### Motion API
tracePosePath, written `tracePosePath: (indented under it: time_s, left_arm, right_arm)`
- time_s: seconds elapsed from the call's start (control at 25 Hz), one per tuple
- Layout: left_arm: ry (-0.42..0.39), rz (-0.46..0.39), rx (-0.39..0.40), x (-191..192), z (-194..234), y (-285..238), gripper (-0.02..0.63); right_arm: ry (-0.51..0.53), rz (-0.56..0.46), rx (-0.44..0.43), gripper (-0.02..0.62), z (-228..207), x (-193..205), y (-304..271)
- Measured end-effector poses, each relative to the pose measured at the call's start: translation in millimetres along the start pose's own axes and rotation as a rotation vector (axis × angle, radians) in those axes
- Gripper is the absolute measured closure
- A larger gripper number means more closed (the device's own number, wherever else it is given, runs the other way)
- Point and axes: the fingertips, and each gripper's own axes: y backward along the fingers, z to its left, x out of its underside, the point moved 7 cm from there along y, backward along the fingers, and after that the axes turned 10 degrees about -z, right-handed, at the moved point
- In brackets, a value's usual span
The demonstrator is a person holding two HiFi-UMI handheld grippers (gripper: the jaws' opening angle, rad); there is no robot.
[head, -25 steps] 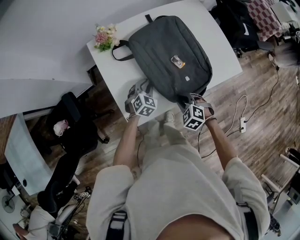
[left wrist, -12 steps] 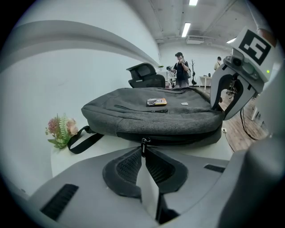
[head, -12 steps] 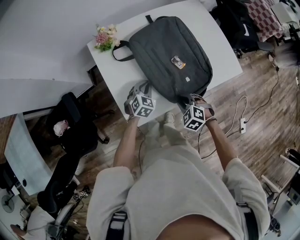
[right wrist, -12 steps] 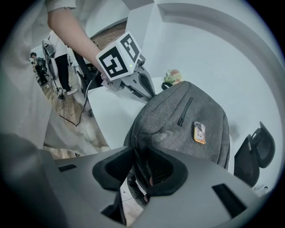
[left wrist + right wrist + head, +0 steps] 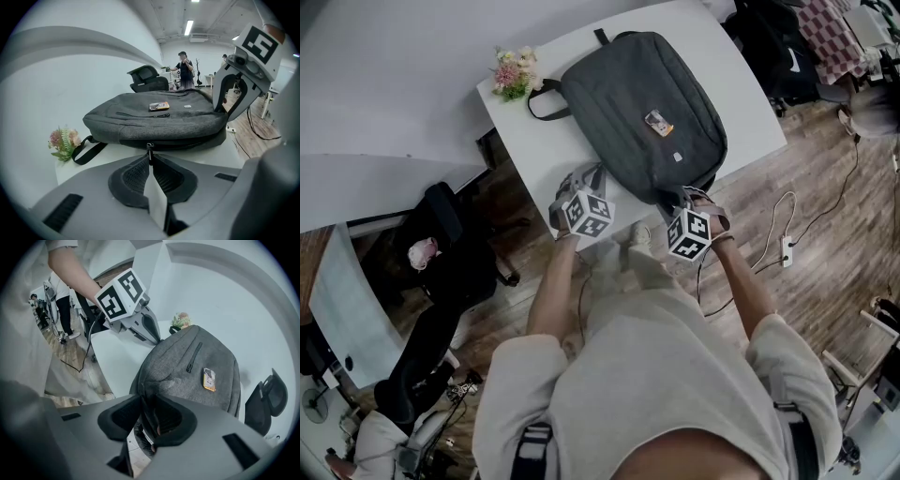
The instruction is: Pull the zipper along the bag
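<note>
Grey fabric backpack (image 5: 642, 112) is lying on the white table (image 5: 534, 141); at its near edge the left gripper (image 5: 150, 159), jaws just closing, is pinching the metal zipper pull (image 5: 149, 148), the right gripper (image 5: 146, 413) clamping its fabric.

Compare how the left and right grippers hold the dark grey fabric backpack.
The left gripper, whose jaws have just been closing, pinches the slim zipper pull, nearly shut; the right gripper stands wider, clamping a thick fold of the dark grey fabric backpack. Both grip its near edge.
</note>
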Motion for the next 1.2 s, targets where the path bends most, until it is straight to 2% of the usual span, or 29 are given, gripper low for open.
tracePosePath:
  time_s: [0.24,0.4,0.48,0.72,1.04,1.2]
  left_arm:
    - [-0.044,-0.025,0.025,-3.9,-14.7,17.9,0.567]
    - [-0.014,-0.024,0.011,-2.2,-13.7,18.0,0.569]
    - [0.011,-0.014,-0.003,0.9,-6.3,16.1,0.572]
    - [-0.047,-0.056,-0.086,-10.3,-11.6,30.6,0.578]
    - [-0.03,-0.1,-0.016,-24.4,-42.2,29.6,0.583]
    - [0.015,-0.066,-0.066,-6.3,-42.4,30.3,0.581]
  right_arm:
    - [-0.013,-0.002,0.008,0.488,-0.5,-0.5,-0.8]
    - [-0.021,-0.007,0.013,0.489,0.8,-0.3,0.2]
    - [-0.02,-0.008,0.01,0.489,0.8,-1.5,-0.4]
    - [-0.024,-0.022,0.014,0.489,1.4,-2.8,0.4]
    - [-0.035,-0.022,0.03,0.492,2.5,-3.0,-0.7]
    - [-0.035,-0.023,0.023,0.492,3.1,-3.3,-0.2]
